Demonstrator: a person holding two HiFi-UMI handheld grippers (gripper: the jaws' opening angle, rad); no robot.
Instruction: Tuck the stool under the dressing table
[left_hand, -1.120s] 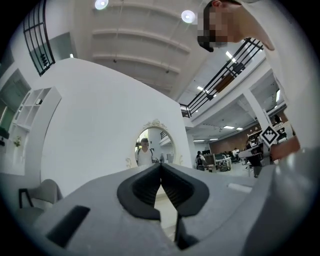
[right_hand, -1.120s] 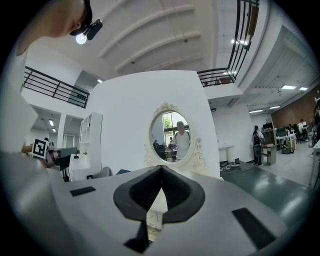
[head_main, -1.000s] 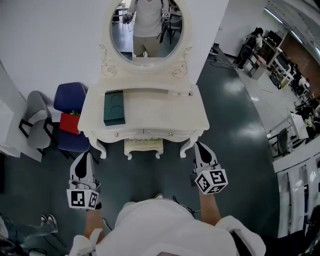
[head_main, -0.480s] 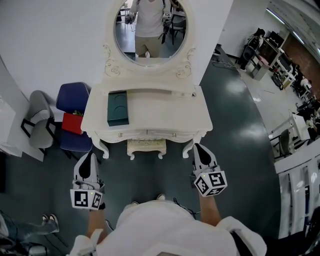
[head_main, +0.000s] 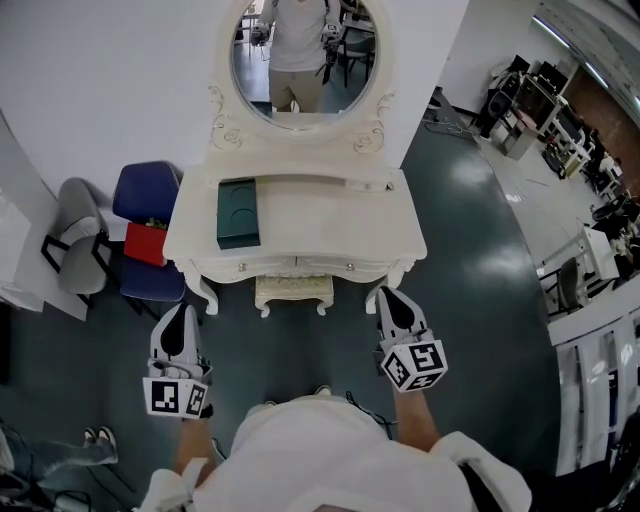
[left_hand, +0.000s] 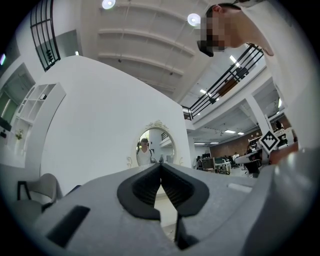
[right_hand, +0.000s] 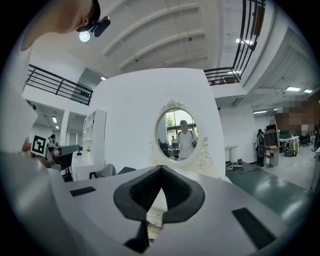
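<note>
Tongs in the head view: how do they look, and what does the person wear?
Left tongs and right tongs are white, wedge-shaped, with black pads inside. Each carries a white cube with black square markers. The person wears a white top.

No readable text — only square markers (black on white) on left gripper (head_main: 181, 310) and right gripper (head_main: 391, 294)

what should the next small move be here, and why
Probably ease the right tongs forward and inward to the stool and nudge its front edge further in. The stool sits between the legs of the dressing table, but its front edge shows past the table's front. Both tongs are shut and empty, and the left tongs hang clear of the furniture.
</note>
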